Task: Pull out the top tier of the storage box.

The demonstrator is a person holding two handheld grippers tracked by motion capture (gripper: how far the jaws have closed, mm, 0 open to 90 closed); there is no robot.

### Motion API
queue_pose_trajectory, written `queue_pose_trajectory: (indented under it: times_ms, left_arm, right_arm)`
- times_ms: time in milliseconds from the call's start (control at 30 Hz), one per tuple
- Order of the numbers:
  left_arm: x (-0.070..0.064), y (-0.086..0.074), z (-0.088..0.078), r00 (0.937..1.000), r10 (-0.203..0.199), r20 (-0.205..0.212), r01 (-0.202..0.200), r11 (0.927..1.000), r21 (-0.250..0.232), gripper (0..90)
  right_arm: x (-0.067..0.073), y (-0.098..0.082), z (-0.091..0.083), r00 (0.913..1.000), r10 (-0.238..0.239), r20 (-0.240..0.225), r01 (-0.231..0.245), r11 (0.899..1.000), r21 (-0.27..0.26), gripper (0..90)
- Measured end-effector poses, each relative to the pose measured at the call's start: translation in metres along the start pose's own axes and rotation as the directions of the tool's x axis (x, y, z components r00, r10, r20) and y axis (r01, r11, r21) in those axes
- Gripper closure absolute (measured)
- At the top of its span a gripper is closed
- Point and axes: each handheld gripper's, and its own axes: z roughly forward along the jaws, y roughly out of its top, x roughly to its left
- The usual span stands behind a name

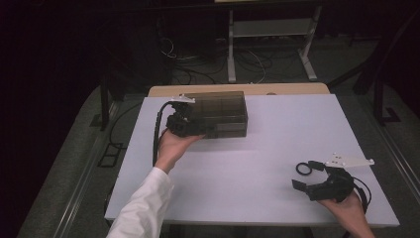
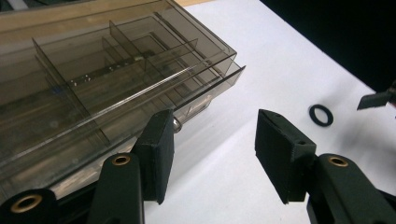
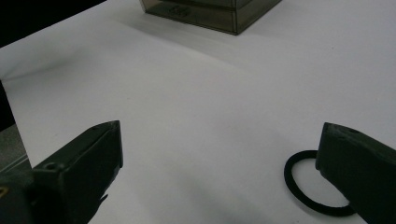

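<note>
A smoky see-through compartment box [image 1: 218, 111] stands at the back of the white table [image 1: 247, 163]; its dividers show in the left gripper view [image 2: 116, 79]. My left gripper [image 1: 190, 126] is at the box's front left edge, open [image 2: 212, 149], one jaw beside the box's front latch and bare table between the jaws. A black ring [image 1: 303, 168] lies flat at the front right. My right gripper [image 1: 308, 174] hovers just by it, jaws wide open [image 3: 219, 135]. In the right gripper view, part of the ring [image 3: 303, 186] is hidden behind one jaw.
The table's near edge runs just below the right hand. Beyond the far edge are a dark floor with cables [image 1: 247, 62] and a white stand's legs [image 1: 231, 54]. The ring [image 2: 321, 115] and a jaw tip of the right gripper [image 2: 376, 99] appear far off in the left gripper view.
</note>
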Motion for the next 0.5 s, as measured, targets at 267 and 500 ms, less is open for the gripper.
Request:
queue_pose_trajectory:
  times_ms: [267,500]
  left_arm:
    - [0.001,0.007,0.0,0.998,0.063,0.011,-0.063,0.9974,0.033,45.3]
    - [0.007,0.013,0.003,0.9954,0.094,0.019,-0.095,0.992,0.082,44.7]
  right_arm:
    - [0.0,0.0,0.0,1.0,-0.001,0.0,0.001,1.0,0.0,0.3]
    - [0.0,0.0,0.0,1.0,-0.001,-0.001,0.001,1.0,0.0,0.3]
